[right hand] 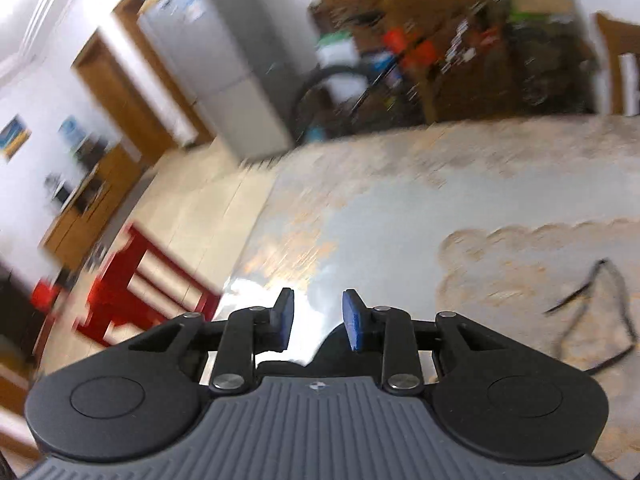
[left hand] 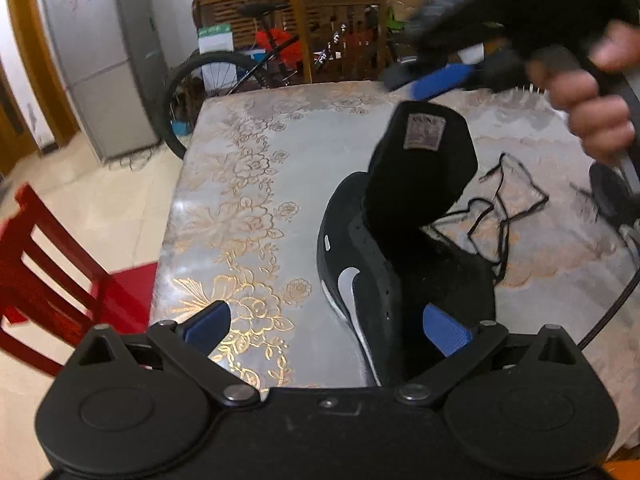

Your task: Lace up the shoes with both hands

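**Shoe between your left jaws, right gripper lifted clear**

In the left wrist view, a red chair (left hand: 52,276) stood at the lower left edge on the pale floor, with a grey fridge (left hand: 100,60) in the upper left and a bicycle (left hand: 240,68) behind the table's far edge. The floral table (left hand: 240,200) filled the middle of the frame. Your left gripper (left hand: 328,326) sat at the bottom with its jaws spread wide: the left blue pad hung over bare cloth, while the right blue pad lay inside the opening of the black shoe (left hand: 384,272), whose near side wall stood between the two pads. Neither pad pressed on it. The shoe lay right of centre, its tongue (left hand: 420,168) standing up with the label facing you. Just right of the shoe, the black lace (left hand: 504,204) lay loose in a tangle on the table. In the upper right your right hand (left hand: 592,108) held the blurred right gripper (left hand: 436,80) above the table, apart from shoe and lace.

In the right wrist view, heavily blurred, the chair showed at lower left, the fridge upper left. The gripper's jaws stood partly closed at bottom centre with a clear gap and nothing between them. The lace (right hand: 600,312) showed at the lower right
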`<move>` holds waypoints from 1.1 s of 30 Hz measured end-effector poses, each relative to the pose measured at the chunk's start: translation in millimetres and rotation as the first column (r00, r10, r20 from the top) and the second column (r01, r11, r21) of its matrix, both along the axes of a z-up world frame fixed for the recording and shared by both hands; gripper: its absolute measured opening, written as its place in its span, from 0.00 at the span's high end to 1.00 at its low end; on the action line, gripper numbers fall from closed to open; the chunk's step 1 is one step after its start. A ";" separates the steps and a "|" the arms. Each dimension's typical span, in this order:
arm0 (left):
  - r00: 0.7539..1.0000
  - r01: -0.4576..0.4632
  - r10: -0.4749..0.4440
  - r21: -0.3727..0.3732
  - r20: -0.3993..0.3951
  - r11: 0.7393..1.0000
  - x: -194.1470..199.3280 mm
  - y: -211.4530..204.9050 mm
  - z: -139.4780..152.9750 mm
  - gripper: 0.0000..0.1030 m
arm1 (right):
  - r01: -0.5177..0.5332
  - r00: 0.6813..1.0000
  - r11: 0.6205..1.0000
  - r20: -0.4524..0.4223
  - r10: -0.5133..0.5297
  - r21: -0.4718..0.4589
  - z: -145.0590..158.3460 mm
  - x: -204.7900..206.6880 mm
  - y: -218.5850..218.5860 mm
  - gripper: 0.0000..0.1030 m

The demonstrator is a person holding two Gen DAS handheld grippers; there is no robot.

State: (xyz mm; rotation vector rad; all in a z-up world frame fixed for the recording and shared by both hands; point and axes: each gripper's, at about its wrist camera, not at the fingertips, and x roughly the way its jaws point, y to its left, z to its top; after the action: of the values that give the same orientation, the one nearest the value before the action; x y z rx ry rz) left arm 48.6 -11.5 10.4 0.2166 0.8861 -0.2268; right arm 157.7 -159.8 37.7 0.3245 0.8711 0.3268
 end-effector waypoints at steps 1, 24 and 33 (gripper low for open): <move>1.000 -0.004 0.004 0.020 0.009 1.000 0.2 -2.1 -2.6 0.00 | -0.028 0.999 1.000 -0.021 0.027 -0.010 -3.9 -0.3 8.4 0.71; 0.993 -0.119 0.117 -0.110 -0.022 0.987 2.2 22.6 -11.2 0.00 | -0.620 0.784 0.690 -0.328 0.527 -0.374 -64.5 -4.2 68.8 0.73; 0.992 -0.096 0.097 -0.016 0.075 0.995 -6.5 19.0 -5.4 0.00 | -0.667 0.745 0.650 -0.315 0.588 -0.365 -65.3 0.3 74.2 0.73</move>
State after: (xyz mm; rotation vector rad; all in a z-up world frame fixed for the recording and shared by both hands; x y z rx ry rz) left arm 42.0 7.6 5.0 0.1694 0.8178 -0.1335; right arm 157.9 -85.6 -27.6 -0.4317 1.1901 0.7369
